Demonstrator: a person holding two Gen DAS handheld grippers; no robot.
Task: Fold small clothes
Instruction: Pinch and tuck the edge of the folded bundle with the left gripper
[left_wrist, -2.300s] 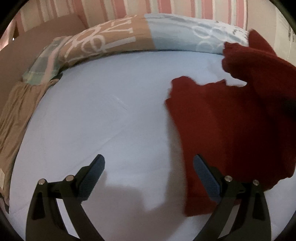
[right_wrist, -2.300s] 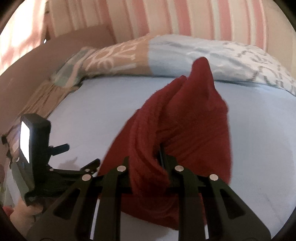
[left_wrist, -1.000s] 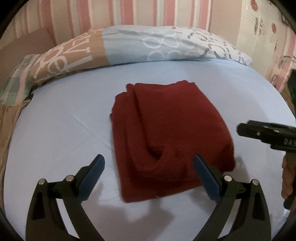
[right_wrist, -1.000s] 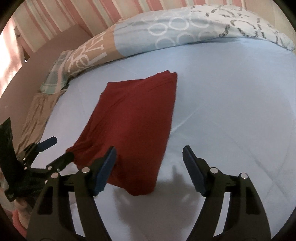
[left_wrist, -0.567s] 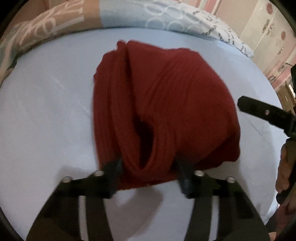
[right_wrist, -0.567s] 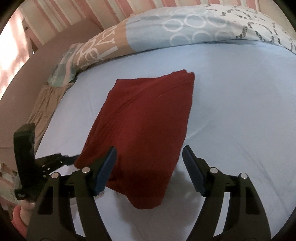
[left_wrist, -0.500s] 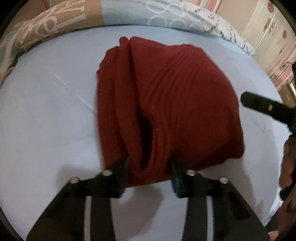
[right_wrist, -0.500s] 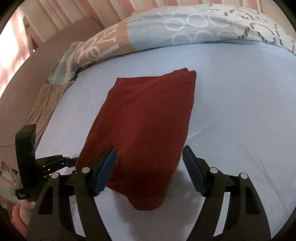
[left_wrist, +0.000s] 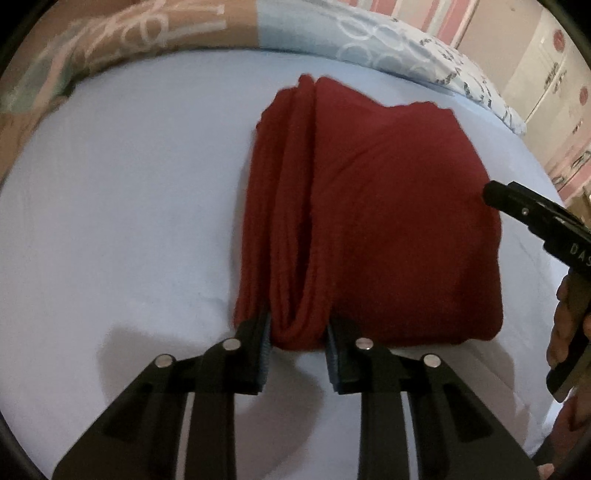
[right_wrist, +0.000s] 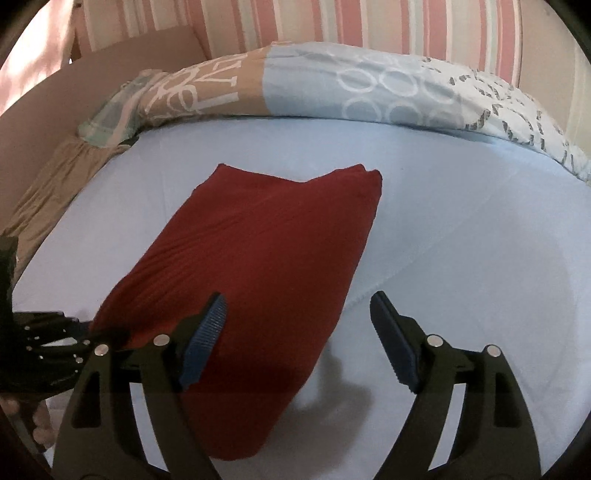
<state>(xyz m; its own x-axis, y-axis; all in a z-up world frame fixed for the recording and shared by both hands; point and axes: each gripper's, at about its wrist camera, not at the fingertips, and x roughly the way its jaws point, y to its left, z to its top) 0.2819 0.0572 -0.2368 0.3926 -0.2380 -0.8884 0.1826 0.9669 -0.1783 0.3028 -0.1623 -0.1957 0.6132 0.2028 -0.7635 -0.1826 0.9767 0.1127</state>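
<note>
Garment (left_wrist: 388, 221) fold-loop between left-view fingers (left_wrist: 263, 343)

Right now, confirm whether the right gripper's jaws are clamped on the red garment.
No: the right gripper is opening, straddling one corner of the red garment without pressing it.

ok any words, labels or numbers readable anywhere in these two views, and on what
"DAS": white letters on the black body of the right gripper at the right edge of the left wrist view; the rest is cut off by the frame.
Large white letters on the tan part of the duvet: sideways and distorted, no sure reading.
Red garment and light blue sheet: no text.
</note>
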